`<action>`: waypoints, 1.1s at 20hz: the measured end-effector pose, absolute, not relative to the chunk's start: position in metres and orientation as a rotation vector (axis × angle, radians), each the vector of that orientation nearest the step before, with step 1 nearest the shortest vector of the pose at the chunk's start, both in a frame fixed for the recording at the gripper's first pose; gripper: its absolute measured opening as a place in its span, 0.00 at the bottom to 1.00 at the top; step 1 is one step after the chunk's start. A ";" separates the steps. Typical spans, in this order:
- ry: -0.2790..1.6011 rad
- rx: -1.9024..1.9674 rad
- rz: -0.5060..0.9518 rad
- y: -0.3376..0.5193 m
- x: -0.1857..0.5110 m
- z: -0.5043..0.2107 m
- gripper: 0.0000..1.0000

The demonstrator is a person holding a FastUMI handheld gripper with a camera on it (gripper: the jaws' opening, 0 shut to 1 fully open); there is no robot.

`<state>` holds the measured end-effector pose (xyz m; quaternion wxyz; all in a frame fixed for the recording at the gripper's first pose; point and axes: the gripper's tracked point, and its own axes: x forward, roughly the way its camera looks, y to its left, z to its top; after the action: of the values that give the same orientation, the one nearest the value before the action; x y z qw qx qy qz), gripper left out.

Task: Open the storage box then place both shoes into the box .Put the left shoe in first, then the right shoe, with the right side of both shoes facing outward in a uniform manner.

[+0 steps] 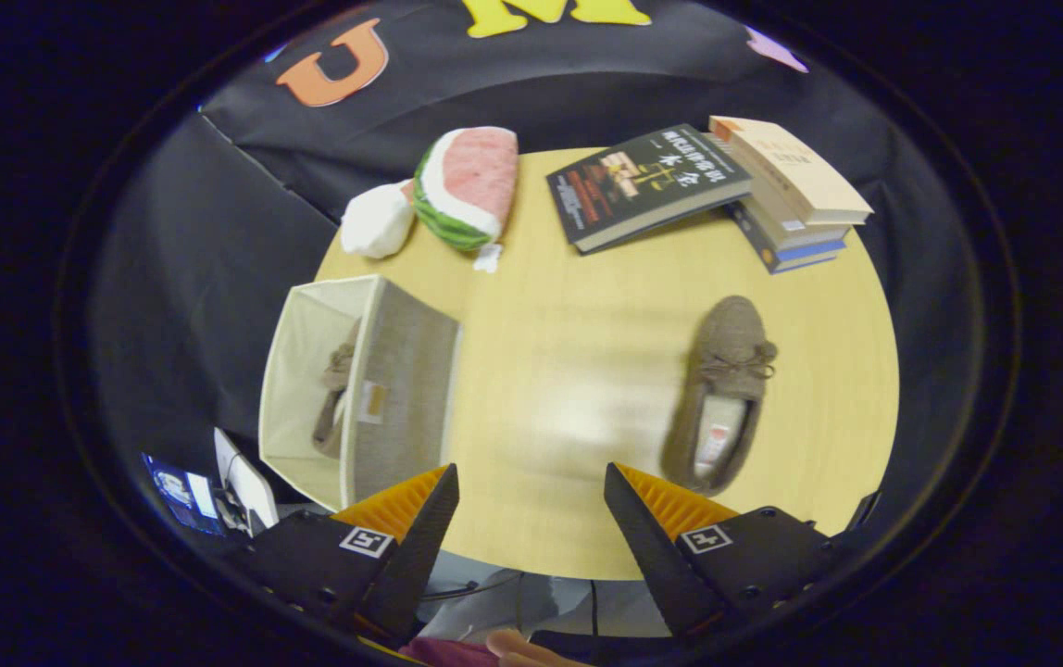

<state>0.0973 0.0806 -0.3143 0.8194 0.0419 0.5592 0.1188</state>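
Gripper [527,482] wide apart and holding nothing, brown shoe [719,393] on the tabletop [569,371] just ahead right, storage box [360,389] ahead left, maybe another shoe [335,400] inside

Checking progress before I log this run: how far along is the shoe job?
Done: the storage box is open and one shoe sits inside it. In hand: nothing; the gripper is open above the table. Left: the second shoe, lying just beyond the right finger, must go into the box.
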 end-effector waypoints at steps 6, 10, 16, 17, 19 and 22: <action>1.195 0.037 0.102 -0.023 0.127 -0.362 0.96; 1.209 0.006 -0.012 -0.073 0.142 -0.398 0.96; 1.237 0.007 -0.050 -0.089 0.155 -0.433 0.93; 1.236 0.013 -0.053 -0.088 0.157 -0.439 0.92; 1.277 0.041 -0.025 -0.079 0.155 -0.451 0.70; 1.286 0.102 0.030 -0.064 0.157 -0.454 0.45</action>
<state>0.1567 -0.0643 -0.4545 0.7989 0.0473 0.5995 0.0141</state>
